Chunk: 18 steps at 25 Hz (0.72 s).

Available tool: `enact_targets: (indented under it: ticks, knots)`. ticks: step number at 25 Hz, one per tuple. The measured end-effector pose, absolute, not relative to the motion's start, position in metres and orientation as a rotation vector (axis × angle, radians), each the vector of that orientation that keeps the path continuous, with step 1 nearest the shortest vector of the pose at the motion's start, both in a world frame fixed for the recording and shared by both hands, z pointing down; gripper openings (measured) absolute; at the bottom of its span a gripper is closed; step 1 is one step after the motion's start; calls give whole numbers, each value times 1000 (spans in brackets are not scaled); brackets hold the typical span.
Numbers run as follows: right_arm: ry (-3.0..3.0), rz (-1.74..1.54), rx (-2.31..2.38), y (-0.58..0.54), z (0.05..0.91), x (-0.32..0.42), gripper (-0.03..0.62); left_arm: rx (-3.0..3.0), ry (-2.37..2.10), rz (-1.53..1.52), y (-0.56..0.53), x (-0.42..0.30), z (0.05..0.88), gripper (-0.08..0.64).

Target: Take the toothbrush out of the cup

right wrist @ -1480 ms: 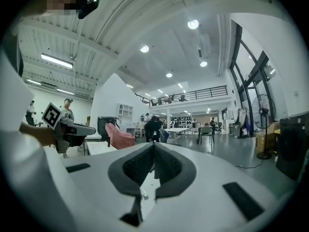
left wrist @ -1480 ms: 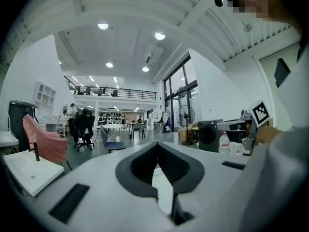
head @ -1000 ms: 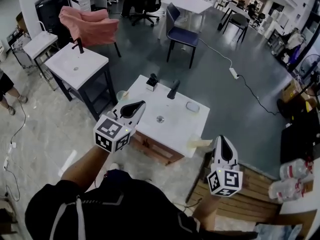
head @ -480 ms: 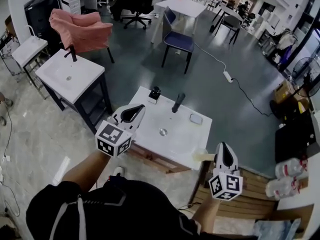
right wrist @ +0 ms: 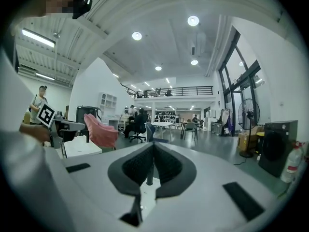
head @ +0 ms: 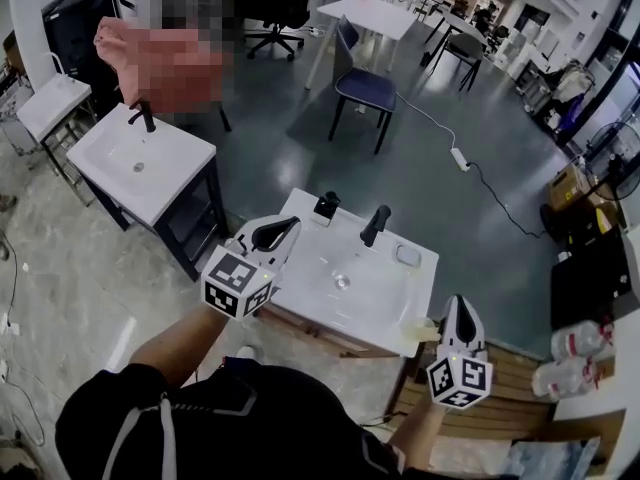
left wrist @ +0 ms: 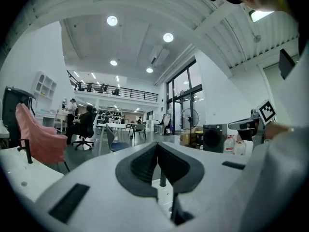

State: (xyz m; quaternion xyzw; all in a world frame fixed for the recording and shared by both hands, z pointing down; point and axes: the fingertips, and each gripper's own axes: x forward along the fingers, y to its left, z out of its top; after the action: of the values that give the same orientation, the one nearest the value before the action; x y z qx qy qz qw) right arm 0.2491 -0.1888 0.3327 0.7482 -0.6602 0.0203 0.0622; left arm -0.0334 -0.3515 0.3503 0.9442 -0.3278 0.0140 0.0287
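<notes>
Centre: sink table (head: 385,300), drain (head: 342,282) in mid-top. Along its far edge, a small object (head: 324,207) left of the tap (head: 373,225), soap dish (head: 408,255) to the tap's right. Left gripper (head: 290,226) over the table's left edge; right gripper (head: 458,306) just off the near-right corner. Well apart to the left and behind, a second sink table (head: 175,158). Farther back on the floor, a chair (head: 362,86), power strip (head: 461,158) to its right. Far right: bottles (head: 580,340), next to a wooden pallet (head: 520,378).
</notes>
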Motion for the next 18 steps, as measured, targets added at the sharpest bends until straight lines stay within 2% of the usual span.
enact_targets:
  ticks: [10, 18]
  knots:
    - [-1832, 80, 2429, -180, 340, 256, 14, 2947, -884, 20, -369, -34, 356, 5]
    - [-1660, 179, 2573, -145, 373, 286, 85, 2969, -693, 33, -361, 5, 368, 5]
